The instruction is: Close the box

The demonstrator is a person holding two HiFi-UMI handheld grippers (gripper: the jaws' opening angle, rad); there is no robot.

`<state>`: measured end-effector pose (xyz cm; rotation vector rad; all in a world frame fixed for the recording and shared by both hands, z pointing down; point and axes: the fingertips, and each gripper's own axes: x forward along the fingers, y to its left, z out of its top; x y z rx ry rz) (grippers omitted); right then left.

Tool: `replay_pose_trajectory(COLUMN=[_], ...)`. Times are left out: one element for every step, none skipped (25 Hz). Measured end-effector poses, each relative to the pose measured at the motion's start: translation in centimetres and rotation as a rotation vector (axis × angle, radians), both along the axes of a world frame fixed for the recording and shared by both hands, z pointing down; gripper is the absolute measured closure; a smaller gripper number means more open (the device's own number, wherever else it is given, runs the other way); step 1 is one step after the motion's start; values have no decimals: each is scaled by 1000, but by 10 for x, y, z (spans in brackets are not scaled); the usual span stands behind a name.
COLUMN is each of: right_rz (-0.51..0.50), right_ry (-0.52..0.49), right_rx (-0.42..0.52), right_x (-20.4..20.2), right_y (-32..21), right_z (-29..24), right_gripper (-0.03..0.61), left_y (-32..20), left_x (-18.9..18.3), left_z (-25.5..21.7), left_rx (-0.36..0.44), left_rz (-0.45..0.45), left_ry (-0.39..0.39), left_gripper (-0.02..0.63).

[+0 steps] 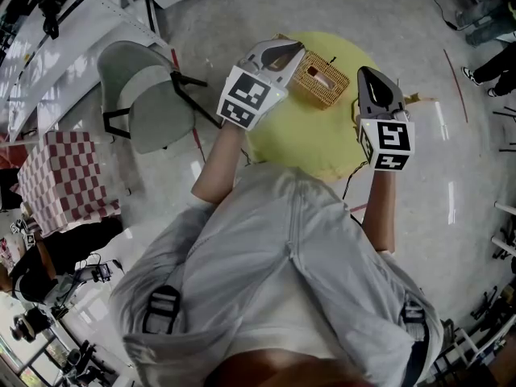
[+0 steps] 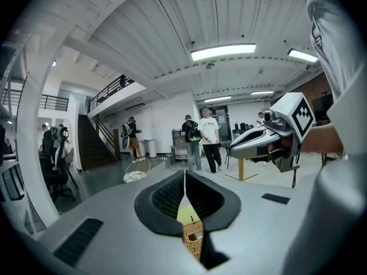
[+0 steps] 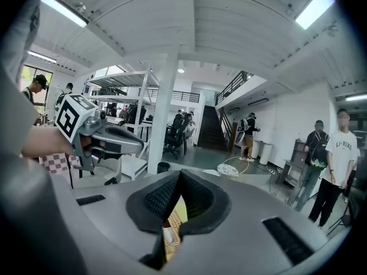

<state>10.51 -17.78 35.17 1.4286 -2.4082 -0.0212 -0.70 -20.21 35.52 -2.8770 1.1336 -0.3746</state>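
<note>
A round, smooth yellow worktop (image 1: 298,139) carries the rectangular woven-wicker box (image 1: 321,81) near its 12 o'clock edge, seemingly still open. The left claw (image 1: 292,50) at the box's 9 o'clock and the right claw (image 1: 367,75) at its 3 o'clock hover with jaws together, empty. They are probably flanking it to press it closed.

A grey chair (image 1: 149,95) stands on pale speckled floor (image 1: 242,6) near a checkered cloth (image 1: 64,180).

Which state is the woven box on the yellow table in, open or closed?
Open: the head view looks straight into the woven box, with something pale showing inside.
</note>
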Motion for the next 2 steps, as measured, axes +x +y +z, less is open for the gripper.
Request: replay_pose_trajectory(right_rz=[-1, -2], right_ry=[0, 0], right_rx=[-1, -3], right_x=[0, 0], right_y=[1, 1], right_z=[0, 1], right_gripper=[556, 555], left_y=[0, 0], left_x=[-1, -1], left_z=[1, 2], left_rx=[-4, -9], left_rz=[-2, -5], left_ry=[0, 0], left_gripper=[578, 578])
